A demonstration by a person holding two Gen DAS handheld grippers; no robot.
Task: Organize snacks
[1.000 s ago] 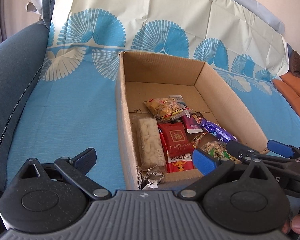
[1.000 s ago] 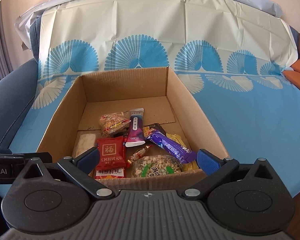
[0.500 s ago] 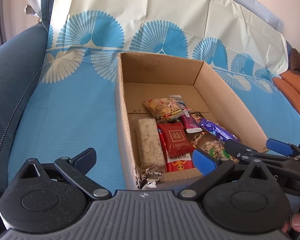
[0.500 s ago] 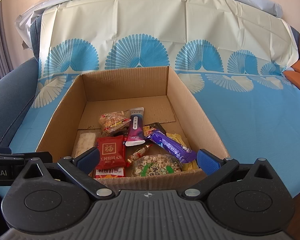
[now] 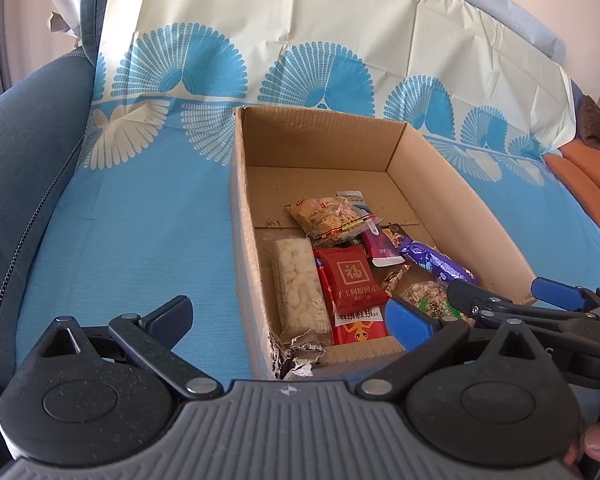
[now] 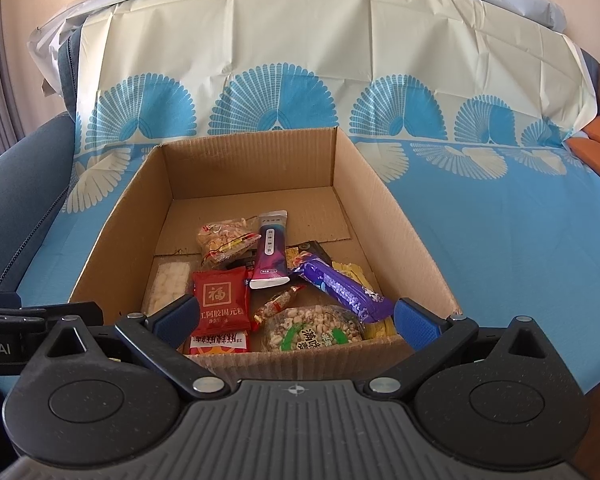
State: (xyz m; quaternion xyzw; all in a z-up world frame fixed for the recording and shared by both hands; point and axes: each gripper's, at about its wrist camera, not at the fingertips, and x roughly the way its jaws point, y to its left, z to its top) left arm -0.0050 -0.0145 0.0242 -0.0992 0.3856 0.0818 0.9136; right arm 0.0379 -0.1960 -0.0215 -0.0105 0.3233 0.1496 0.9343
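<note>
An open cardboard box (image 5: 460, 200) (image 6: 384, 200) sits on a blue patterned cloth. It holds several snacks: a red packet (image 5: 352, 280) (image 6: 220, 300), a purple bar (image 5: 436, 260) (image 6: 344, 288), a yellow chip bag (image 5: 324, 212) (image 6: 224, 236), a white rice bar (image 5: 298, 284) (image 6: 166, 284), a maroon tube (image 6: 272, 248) and a round nut cake (image 6: 316, 328). My left gripper (image 5: 288, 320) is open and empty at the box's near left corner. My right gripper (image 6: 292, 322) is open and empty at the box's near wall; it also shows in the left wrist view (image 5: 504, 298).
The blue and cream fan-patterned cloth (image 5: 132, 240) (image 6: 500, 232) covers a sofa seat and back. A dark blue armrest (image 5: 16, 160) (image 6: 16, 184) rises on the left. An orange cushion (image 5: 580, 176) lies at the far right. The box's near left corner is torn.
Both grippers have drawn back slightly from the box; the box looks a little farther and lower. Both stay open and empty. Nothing in the box has moved.
</note>
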